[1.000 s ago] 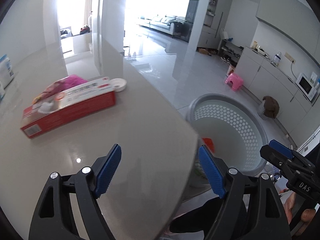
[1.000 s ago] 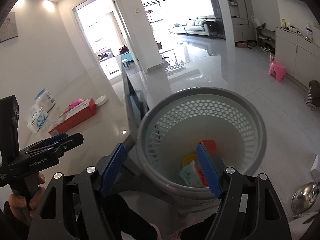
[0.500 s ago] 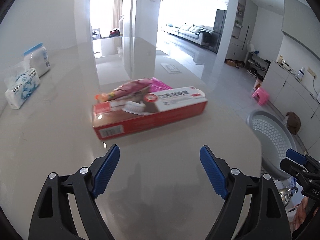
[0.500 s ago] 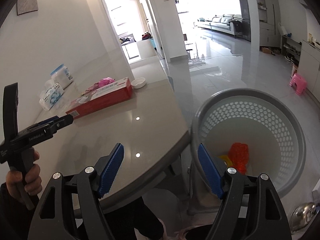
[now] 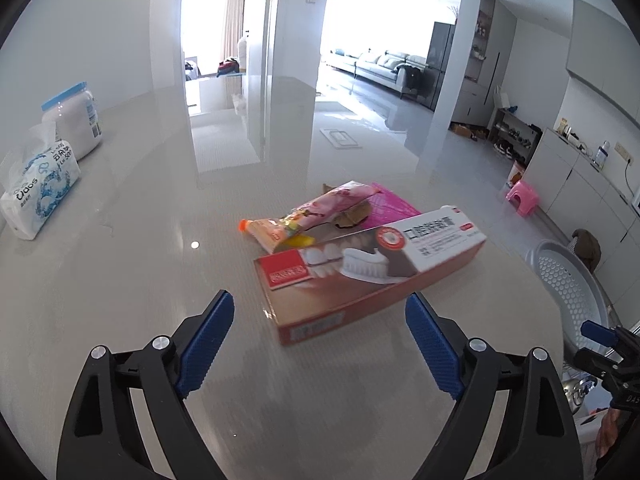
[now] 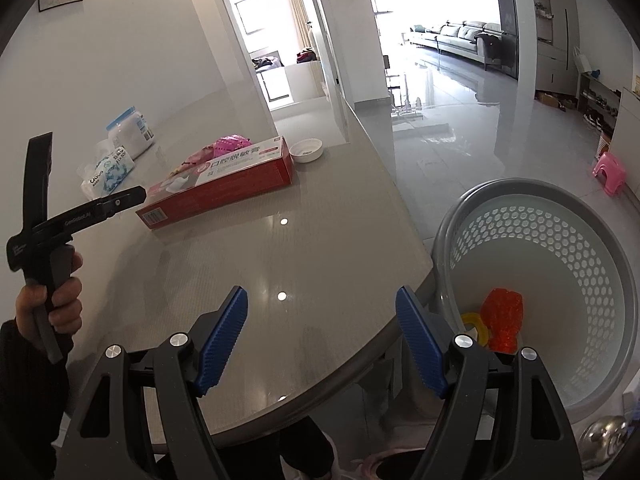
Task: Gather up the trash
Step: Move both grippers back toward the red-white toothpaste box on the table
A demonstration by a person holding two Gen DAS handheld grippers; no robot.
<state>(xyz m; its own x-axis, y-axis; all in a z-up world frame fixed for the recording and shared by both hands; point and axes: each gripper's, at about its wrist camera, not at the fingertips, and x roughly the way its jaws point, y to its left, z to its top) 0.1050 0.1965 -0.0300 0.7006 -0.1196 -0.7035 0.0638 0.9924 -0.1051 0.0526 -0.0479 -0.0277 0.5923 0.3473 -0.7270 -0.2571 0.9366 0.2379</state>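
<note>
Surface: glossy grey table, open-plan room with tiled floor behind.
Left gripper: jaws opening, nothing between the blue pads; tips hang above bare tabletop.
Toothpaste box: just ahead of the left fingertips, lying flat, near end aimed between them.
Beyond the box: an orange-capped tube and a pink wrapper, touching the box's far side.
Right gripper: fingers spread wide, empty, over the table's edge.
Basket: on the floor right of the right fingers; holds a red piece and something yellow.
Progress: judged partway; some trash binned, box, tube and wrapper left.
Only in right view: basket contents, small white dish past the box, person's hand on the left handle.
Only in left view: the tube.
</note>
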